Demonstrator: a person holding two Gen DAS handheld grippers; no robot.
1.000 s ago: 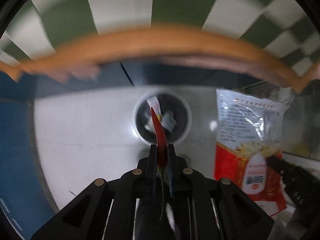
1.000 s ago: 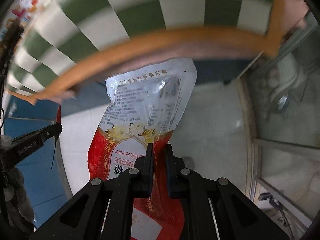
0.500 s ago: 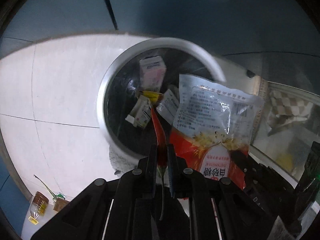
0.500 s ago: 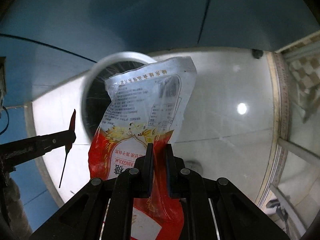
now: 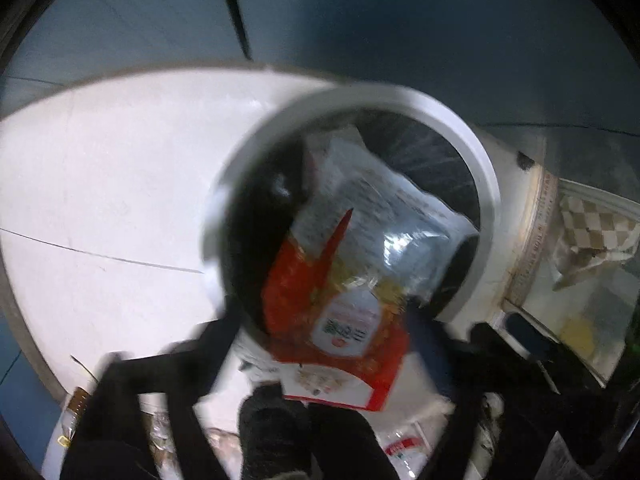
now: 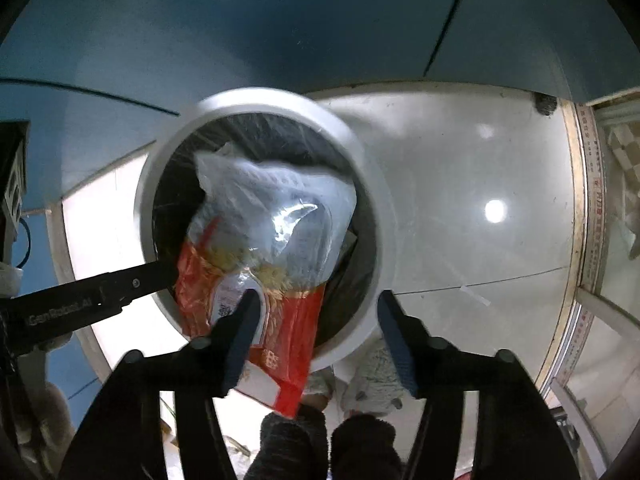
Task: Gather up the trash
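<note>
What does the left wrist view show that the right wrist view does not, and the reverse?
Left only: a red strip falling over the packet, and a small bottle on the floor at lower left.
Right only: the right claw, its jaws opening and standing clear of the packet, plus one finger of the left claw reaching in from the left.
Both: the red and clear snack packet dropping into the white-rimmed bin, on pale floor.

dim overall, with dark fisheye vignetting bending every edge. a lamp glare spot shines on the glossy floor (image 6: 495,211) at right of the right wrist view. the snack bag (image 5: 360,248) glints and smears with motion blur, as does the left tool (image 5: 328,344) at lower centre.
</note>
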